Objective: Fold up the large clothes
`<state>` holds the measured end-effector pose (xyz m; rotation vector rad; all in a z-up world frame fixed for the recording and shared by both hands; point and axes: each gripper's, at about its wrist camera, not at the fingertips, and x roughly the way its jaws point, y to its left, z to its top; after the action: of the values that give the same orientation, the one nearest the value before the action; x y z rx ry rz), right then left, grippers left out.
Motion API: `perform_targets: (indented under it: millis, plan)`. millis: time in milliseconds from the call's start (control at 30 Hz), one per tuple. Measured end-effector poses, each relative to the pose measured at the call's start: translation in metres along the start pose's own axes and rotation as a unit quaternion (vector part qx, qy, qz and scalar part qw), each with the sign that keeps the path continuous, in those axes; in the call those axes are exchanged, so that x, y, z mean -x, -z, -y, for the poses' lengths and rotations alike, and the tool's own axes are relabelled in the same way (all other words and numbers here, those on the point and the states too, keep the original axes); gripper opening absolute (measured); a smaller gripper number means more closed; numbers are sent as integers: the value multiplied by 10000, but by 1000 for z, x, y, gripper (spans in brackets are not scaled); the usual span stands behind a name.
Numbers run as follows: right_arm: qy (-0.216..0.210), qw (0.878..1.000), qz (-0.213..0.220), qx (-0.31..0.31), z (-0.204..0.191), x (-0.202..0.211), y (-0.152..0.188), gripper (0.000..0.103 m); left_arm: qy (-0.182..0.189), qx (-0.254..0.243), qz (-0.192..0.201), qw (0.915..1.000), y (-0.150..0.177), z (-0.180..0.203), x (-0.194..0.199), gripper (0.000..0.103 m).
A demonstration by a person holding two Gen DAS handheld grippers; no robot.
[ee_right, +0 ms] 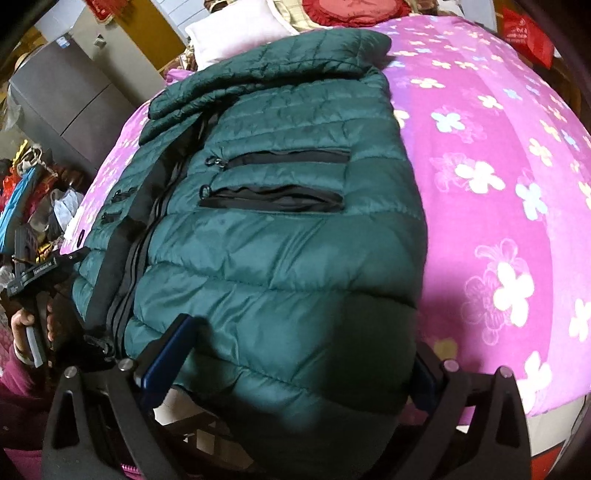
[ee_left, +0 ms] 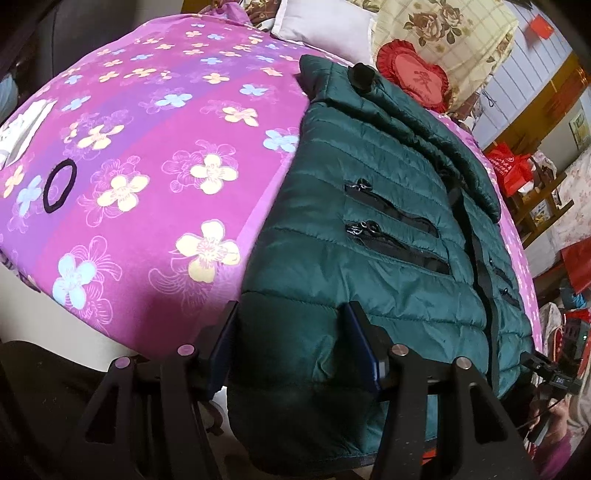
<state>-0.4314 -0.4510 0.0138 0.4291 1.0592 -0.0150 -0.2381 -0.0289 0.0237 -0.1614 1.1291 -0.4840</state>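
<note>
A dark green quilted jacket (ee_left: pixel 369 221) (ee_right: pixel 280 236) lies lengthwise on a bed covered by a pink flowered sheet (ee_left: pixel 155 147) (ee_right: pixel 480 166). Its collar is at the far end and its hem hangs over the near bed edge. Two black zip pockets face up beside the black front zip. My left gripper (ee_left: pixel 291 314) stands open astride the hem's left corner, and the blue fingers (ee_left: pixel 360 332) do not squeeze the fabric. My right gripper (ee_right: pixel 303 343) is also open wide, astride the hem's right part. Each view shows the other gripper at its side edge, held by a hand (ee_right: pixel 22 325).
A black hair tie (ee_left: pixel 59 186) and a white paper item (ee_left: pixel 22 129) lie on the sheet to the left. A white pillow (ee_left: pixel 325 22) and a red heart cushion (ee_left: pixel 413 74) sit at the head. A grey cabinet (ee_right: pixel 62 99) and red bags (ee_left: pixel 509 170) crowd the bedside.
</note>
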Motion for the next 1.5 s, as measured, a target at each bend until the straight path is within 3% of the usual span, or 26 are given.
perform_targets:
  millis: [33,233,300,400,500,700,967,1500]
  plan:
    - [-25,10000,2,38,-2,-1,-1,101,-5,-6,6,10000,1,0,0,63]
    - [-23,9994,129,319,-12,2,-2,69,28,-61,-63,10000,1,2,-1,62]
    - [11,9991,165,390,-13,4,-3,53,35,-69,-74,9999,1,3,0,51]
    - [-16,9988,230,423,-12,10,-6,40,2,-55,19,10000,0,5,7,33]
    - [-18,9981,326,523,-12,20,-11,31,121,-9,149,9998,-5,9,17,25]
    - [-147,9944,828,640,-20,55,-34,28,332,-223,569,9976,-26,27,47,22]
    - [-232,9883,1473,316,-16,81,-78,28,400,-352,1112,9924,-73,48,72,23]
    - [-1,9806,1951,-173,5,78,-164,27,41,-421,1590,9864,-160,88,54,23]
